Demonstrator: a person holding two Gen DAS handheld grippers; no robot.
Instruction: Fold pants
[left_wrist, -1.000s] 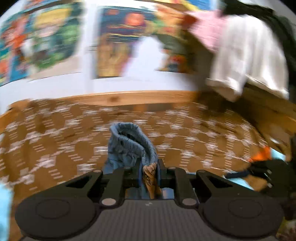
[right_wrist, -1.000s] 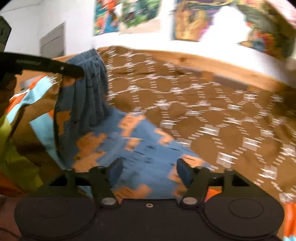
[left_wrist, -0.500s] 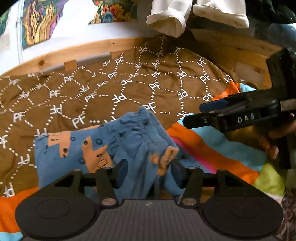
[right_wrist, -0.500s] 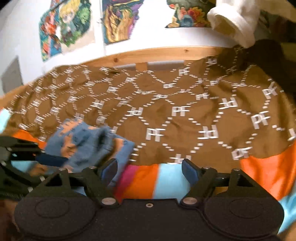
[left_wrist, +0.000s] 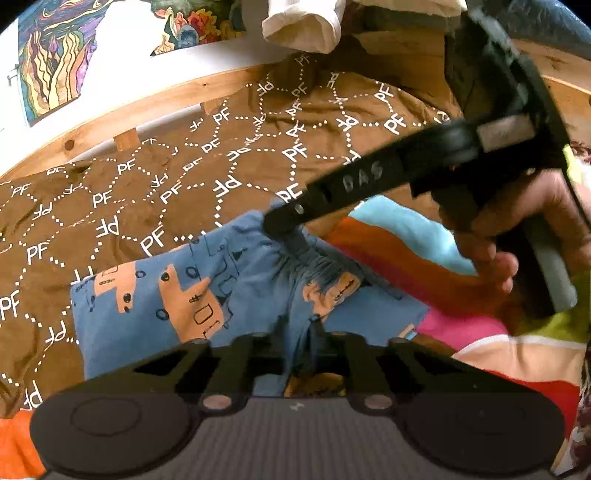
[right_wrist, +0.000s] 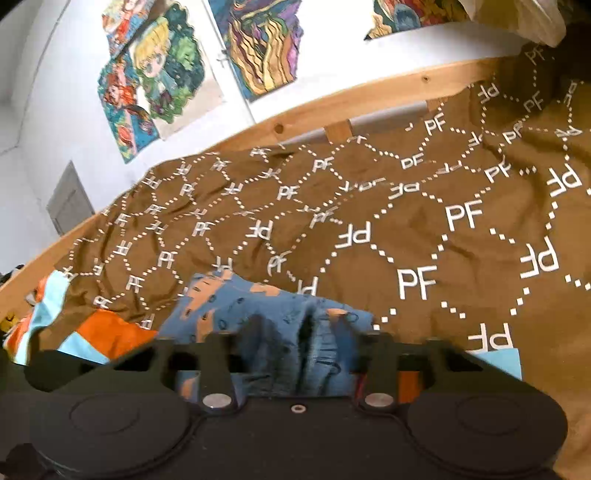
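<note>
The blue pants (left_wrist: 155, 314) with orange prints lie folded in a bundle on the brown PF-patterned blanket (left_wrist: 147, 184). My left gripper (left_wrist: 295, 354) is open over the bunched waistband, its fingers on either side of the cloth. My right gripper (right_wrist: 301, 339) is open with the gathered waistband (right_wrist: 317, 347) between its fingers. In the left wrist view the right gripper (left_wrist: 288, 225) reaches in from the right and its tip touches the top of the pants.
A striped orange, light blue and pink cover (left_wrist: 424, 266) lies under the pants. A wooden bed rail (right_wrist: 369, 96) runs along the far side. Posters (right_wrist: 155, 74) hang on the wall. White cloth (left_wrist: 303, 22) hangs at the top.
The left gripper let go of the waistband and lowered the pants onto the bed. The right gripper moved left onto the pants' waistband.
</note>
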